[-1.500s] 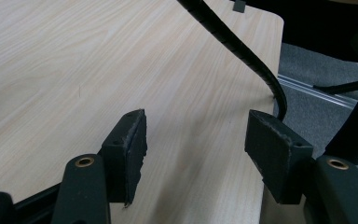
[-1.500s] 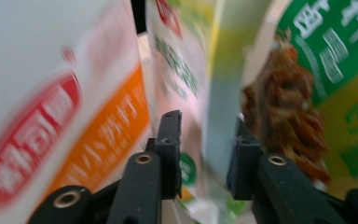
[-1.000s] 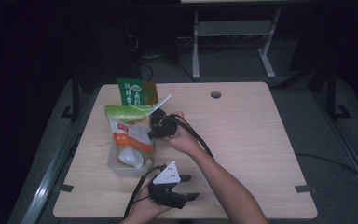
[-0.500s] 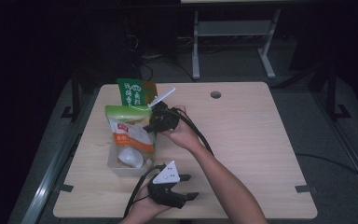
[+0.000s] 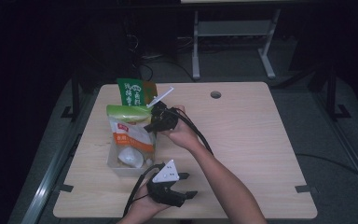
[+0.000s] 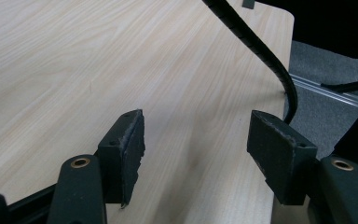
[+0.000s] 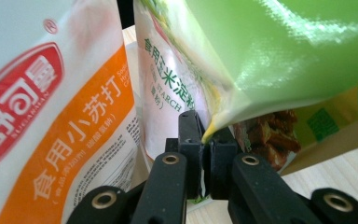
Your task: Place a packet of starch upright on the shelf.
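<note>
A clear plastic box (image 5: 114,164) at the table's left holds an orange-and-white pouch (image 5: 129,136) (image 7: 51,121) and a green-topped starch bag (image 5: 127,112) (image 7: 284,46). My right gripper (image 5: 152,122) (image 7: 207,135) is shut on the lower corner of the green-topped bag. Its jaws have just closed further on that corner. Near the table's front edge my left gripper (image 5: 189,185) (image 6: 196,135) lies open over bare wood. Its jaws have just opened slightly, with nothing between them.
A dark green packet (image 5: 133,91) stands behind the box, and its food picture (image 7: 270,135) peeks out under the green bag. A white rounded item (image 5: 130,157) lies in the box. A black cable (image 6: 256,46) trails toward the table edge. A cable hole (image 5: 215,94) sits at the back.
The right gripper has edged slightly toward the back at the bag's corner. The left gripper has stayed where it was.
</note>
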Available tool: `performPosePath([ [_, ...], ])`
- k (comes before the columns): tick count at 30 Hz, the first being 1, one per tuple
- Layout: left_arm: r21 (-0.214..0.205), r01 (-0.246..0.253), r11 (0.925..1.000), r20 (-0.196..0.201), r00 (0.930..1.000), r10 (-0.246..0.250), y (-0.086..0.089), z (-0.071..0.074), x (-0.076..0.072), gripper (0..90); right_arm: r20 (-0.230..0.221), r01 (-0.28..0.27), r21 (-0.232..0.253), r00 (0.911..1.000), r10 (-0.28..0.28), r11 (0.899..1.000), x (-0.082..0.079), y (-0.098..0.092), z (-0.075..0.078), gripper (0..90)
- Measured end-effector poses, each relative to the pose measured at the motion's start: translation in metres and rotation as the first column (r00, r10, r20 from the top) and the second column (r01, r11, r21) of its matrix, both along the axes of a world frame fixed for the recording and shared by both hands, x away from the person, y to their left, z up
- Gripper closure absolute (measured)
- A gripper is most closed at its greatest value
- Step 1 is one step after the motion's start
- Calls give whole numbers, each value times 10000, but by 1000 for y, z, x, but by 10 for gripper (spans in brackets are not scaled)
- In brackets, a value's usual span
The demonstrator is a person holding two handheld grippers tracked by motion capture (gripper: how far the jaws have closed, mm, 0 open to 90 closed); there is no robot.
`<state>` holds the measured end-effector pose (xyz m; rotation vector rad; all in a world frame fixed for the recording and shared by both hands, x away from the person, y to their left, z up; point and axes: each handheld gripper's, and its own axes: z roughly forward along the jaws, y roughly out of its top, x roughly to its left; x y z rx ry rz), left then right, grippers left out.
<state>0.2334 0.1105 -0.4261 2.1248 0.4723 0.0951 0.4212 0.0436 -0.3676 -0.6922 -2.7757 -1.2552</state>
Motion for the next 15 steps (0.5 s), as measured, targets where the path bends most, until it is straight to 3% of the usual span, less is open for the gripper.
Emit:
performPosePath([
  [6, 39, -4, 10000, 27, 10000, 4, 0, 0, 0, 357, 89, 76, -38, 9999, -76, 10000, -1, 0, 0, 857],
  [12, -1, -83, 10000, 85, 9999, 83, 2, 0, 1, 343, -165, 268, 289, 9995, -263, 9992, -1, -6, 2, 778],
  [14, -10, -145, 9999, 87, 9999, 145, 3, 1, 2, 335, -152, 187, 612, 9997, -178, 9980, 0, -10, 4, 733],
  [15, -8, -184, 9998, 93, 9998, 184, 3, 1, 3, 331, -350, 265, 782, 9991, -239, 9966, -2, -11, 6, 716],
])
